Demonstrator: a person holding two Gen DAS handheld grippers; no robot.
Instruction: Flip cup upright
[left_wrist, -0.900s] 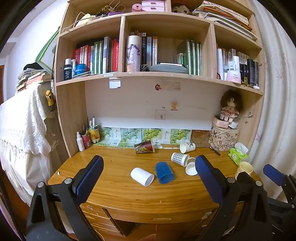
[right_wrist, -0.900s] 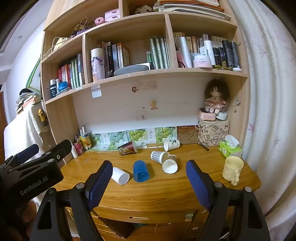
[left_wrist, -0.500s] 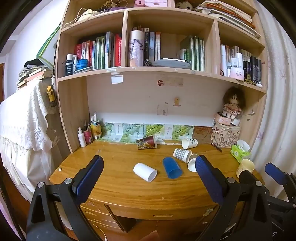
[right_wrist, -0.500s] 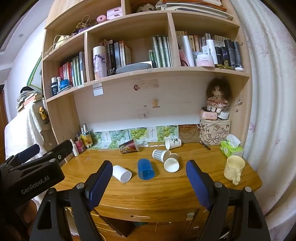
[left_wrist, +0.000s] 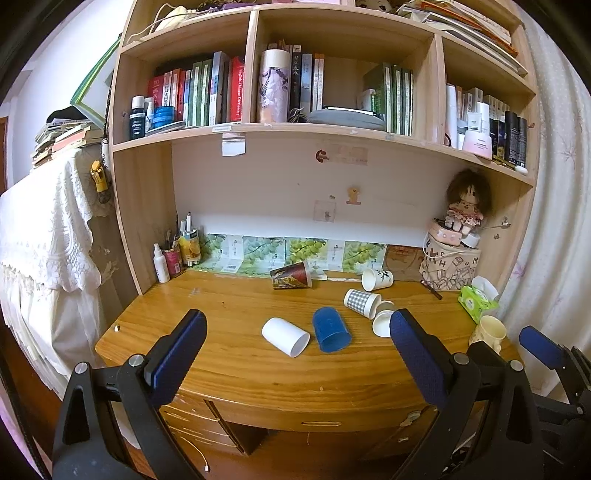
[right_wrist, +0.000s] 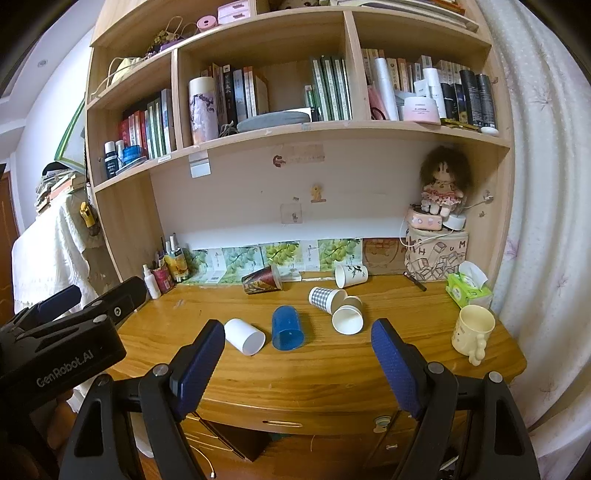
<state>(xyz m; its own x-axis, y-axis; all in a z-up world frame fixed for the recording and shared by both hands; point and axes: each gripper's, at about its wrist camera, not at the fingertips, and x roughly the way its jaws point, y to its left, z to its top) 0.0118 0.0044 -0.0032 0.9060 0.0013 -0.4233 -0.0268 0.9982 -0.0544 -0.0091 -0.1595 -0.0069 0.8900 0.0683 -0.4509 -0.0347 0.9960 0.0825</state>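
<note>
Several cups lie on their sides on the wooden desk (left_wrist: 236, 369): a white cup (left_wrist: 285, 336) (right_wrist: 244, 336), a blue cup (left_wrist: 331, 329) (right_wrist: 287, 328), a checked paper cup (left_wrist: 362, 303) (right_wrist: 326, 299), a plain white paper cup (left_wrist: 382, 322) (right_wrist: 348, 319), a dark patterned cup (left_wrist: 291, 275) (right_wrist: 263, 280) and a printed white cup (left_wrist: 376, 279) (right_wrist: 351, 275). My left gripper (left_wrist: 295, 358) is open and empty, in front of the desk edge. My right gripper (right_wrist: 297, 363) is open and empty, also short of the desk.
A cream mug (right_wrist: 473, 329) stands upright at the desk's right end, beside a green tissue pack (right_wrist: 468, 290). Bottles and a pen holder (left_wrist: 173, 254) stand at the back left. A patterned box with a doll (right_wrist: 436, 251) stands at the back right. Shelves hang above; drawers below.
Both grippers have moved closer to the desk and slightly left, so the cups appear a little nearer. Both stay open. No cup has moved.
</note>
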